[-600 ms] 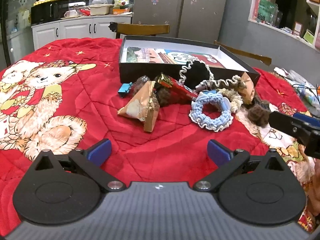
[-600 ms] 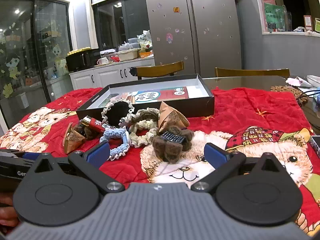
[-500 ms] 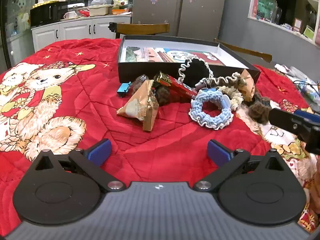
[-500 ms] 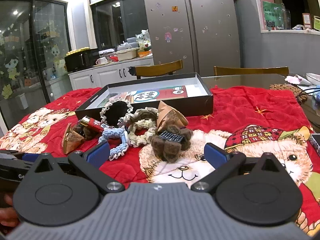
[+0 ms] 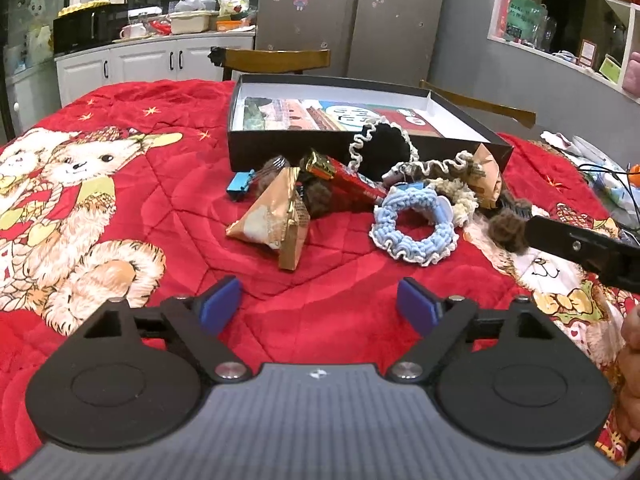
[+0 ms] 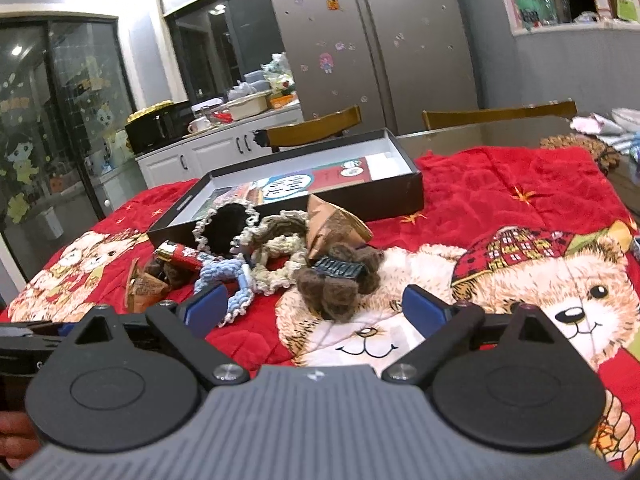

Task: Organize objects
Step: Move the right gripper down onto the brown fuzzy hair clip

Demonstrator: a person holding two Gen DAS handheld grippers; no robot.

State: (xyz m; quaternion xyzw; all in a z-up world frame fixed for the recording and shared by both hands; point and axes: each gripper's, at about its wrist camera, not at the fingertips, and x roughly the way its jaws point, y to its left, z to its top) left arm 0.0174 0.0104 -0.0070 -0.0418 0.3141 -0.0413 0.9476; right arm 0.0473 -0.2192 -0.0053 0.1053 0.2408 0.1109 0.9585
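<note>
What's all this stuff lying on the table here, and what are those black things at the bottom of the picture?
box: one, black, open, at the back of the quilt
quilt: one, red with bears, covering the table
blue scrunchie: one, light blue, front of the pile
black scrunchie: one, black with white edging, leaning on the box
brown hair clip: one, fuzzy, right of the pile
gold packet: one, left of the pile
left gripper: black, blue pads, open, empty
right gripper: same, open, empty

The right gripper is held with jaws wide apart above the red quilt. A brown furry clip is seen just ahead, beside scrunchies; an open black box is set behind them.
</note>
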